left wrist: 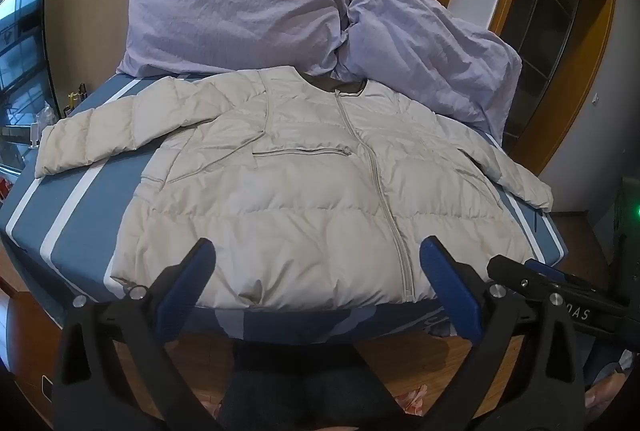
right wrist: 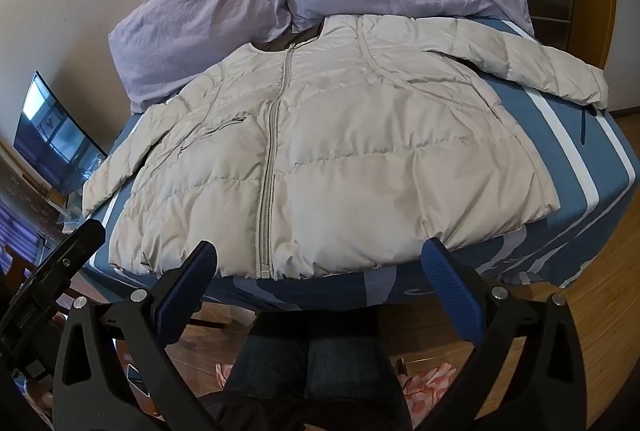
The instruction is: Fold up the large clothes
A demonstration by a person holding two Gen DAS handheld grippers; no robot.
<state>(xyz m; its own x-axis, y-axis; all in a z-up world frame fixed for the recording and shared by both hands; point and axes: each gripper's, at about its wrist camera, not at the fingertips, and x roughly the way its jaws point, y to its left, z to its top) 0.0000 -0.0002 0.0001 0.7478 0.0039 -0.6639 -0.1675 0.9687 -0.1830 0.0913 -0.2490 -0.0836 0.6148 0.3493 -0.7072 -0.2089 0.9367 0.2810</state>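
I see the cream quilted puffer jacket (left wrist: pixel 312 183) lying flat, front up and zipped, on the blue bed sheet with white stripes (left wrist: pixel 80 199), collar toward the two crumpled lilac pillows (left wrist: pixel 240 19) at the wall, hem at the near bed edge. Both sleeves are spread out sideways, their cuffs reaching the bed's side edges. My left gripper (left wrist: pixel 318 271) hangs just short of the hem, jaws wide apart, nothing between the blue pads, not touching the fabric. My right gripper (right wrist: pixel 320 271) sits the same way over the near edge, jaws spread wide and empty, with the zipper (right wrist: pixel 272 151) end just ahead of its left pad. Below both I see a person's dark trousers (right wrist: pixel 316 363) and wooden floor (right wrist: pixel 592 311). A dark monitor (right wrist: pixel 56 135) stands left of the bed.
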